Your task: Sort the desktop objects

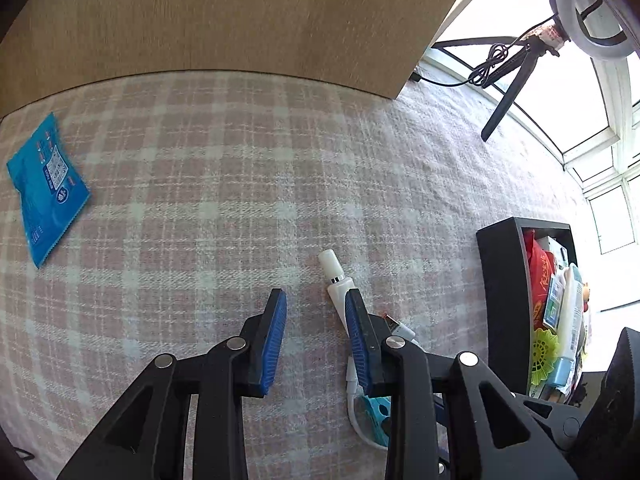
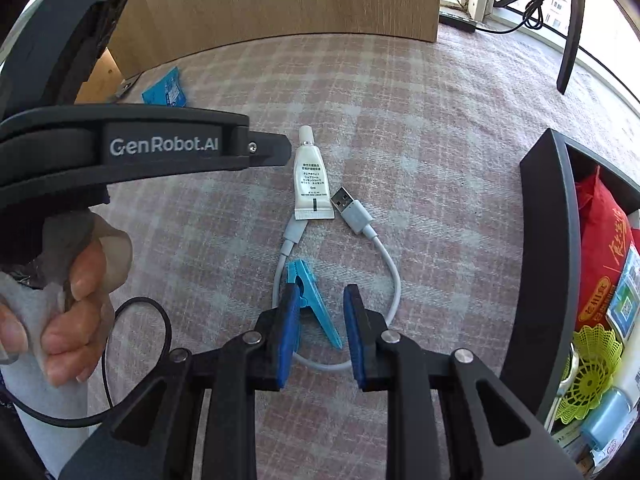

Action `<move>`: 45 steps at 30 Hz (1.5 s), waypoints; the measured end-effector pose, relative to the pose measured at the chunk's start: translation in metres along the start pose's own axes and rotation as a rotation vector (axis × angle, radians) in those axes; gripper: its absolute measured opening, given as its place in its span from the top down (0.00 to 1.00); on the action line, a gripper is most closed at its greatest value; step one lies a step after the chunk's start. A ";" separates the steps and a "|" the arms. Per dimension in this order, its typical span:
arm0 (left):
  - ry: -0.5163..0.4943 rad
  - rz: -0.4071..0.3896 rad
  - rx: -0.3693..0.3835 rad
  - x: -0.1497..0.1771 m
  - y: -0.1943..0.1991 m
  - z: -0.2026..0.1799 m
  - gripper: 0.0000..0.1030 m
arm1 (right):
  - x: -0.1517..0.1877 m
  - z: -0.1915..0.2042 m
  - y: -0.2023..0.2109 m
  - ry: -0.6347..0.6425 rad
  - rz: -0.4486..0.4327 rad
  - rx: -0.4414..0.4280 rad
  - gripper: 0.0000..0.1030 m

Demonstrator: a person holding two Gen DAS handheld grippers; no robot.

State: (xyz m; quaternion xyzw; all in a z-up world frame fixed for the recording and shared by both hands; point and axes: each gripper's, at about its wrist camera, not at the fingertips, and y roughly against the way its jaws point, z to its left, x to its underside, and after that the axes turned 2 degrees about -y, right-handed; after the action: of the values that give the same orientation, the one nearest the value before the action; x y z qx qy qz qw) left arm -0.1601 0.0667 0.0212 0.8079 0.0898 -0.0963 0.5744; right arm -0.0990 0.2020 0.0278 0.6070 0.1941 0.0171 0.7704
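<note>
On the pink checked cloth lie a small white tube (image 2: 312, 184), a short white USB cable (image 2: 384, 264) and a light blue clothes peg (image 2: 316, 308). My right gripper (image 2: 320, 290) hangs open just over the peg. The peg sits between the blue pads, close against the left one and apart from the right. My left gripper (image 1: 315, 294) is open with only bare cloth between its pads. The white tube (image 1: 332, 268) pokes out past its right finger, which hides the tube's lower part. One of the left gripper's fingers (image 2: 276, 150) reaches the tube's cap from the side.
A black open box (image 2: 552, 240) at the right holds a red packet (image 2: 600, 240), a yellow mesh item (image 2: 588, 376) and other things. A blue sachet (image 1: 46, 188) lies far left. A wooden panel (image 1: 240, 20) closes the back; a tripod leg (image 1: 500, 108) stands at the back right. A person's hand (image 2: 76, 292) holds the left gripper.
</note>
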 end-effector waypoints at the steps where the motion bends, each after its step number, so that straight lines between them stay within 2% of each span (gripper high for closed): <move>1: -0.002 0.009 0.001 -0.001 -0.004 -0.002 0.72 | 0.000 0.001 0.000 0.003 -0.002 0.003 0.78; 11: -0.094 0.009 -0.082 -0.004 -0.014 -0.029 0.74 | 0.000 0.000 -0.001 0.023 -0.010 0.031 0.78; 14: -0.102 0.009 -0.086 -0.001 -0.014 -0.033 0.81 | -0.003 -0.007 0.000 0.001 -0.016 0.046 0.78; 17: -0.116 0.008 -0.099 0.000 -0.015 -0.037 0.81 | -0.003 -0.012 0.000 -0.021 -0.007 0.010 0.78; 19: -0.124 0.006 -0.109 0.000 -0.016 -0.040 0.81 | 0.000 -0.006 -0.001 0.001 0.010 -0.017 0.73; 23: -0.146 0.005 -0.133 0.000 -0.018 -0.045 0.82 | 0.005 0.005 -0.005 0.032 -0.001 0.013 0.73; 25: -0.143 0.004 -0.134 -0.001 -0.019 -0.045 0.82 | 0.002 0.004 -0.007 0.009 0.007 0.009 0.73; 28: -0.127 -0.004 -0.129 -0.001 -0.019 -0.041 0.83 | -0.003 0.005 -0.010 0.005 0.002 0.055 0.76; 32: -0.116 -0.008 -0.131 -0.004 -0.019 -0.037 0.90 | -0.007 0.004 -0.011 -0.007 -0.005 0.077 0.88; 40: -0.056 -0.012 -0.109 -0.005 -0.006 -0.020 0.90 | -0.006 0.002 -0.009 -0.054 -0.033 0.052 0.88; 45: -0.040 -0.047 -0.119 -0.006 0.016 -0.007 0.90 | -0.011 0.005 0.007 -0.069 -0.079 0.048 0.88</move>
State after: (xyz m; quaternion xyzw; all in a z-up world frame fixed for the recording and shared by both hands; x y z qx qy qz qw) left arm -0.1615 0.0685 0.0394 0.7680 0.1026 -0.1205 0.6205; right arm -0.1059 0.1961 0.0387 0.6173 0.1916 -0.0391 0.7621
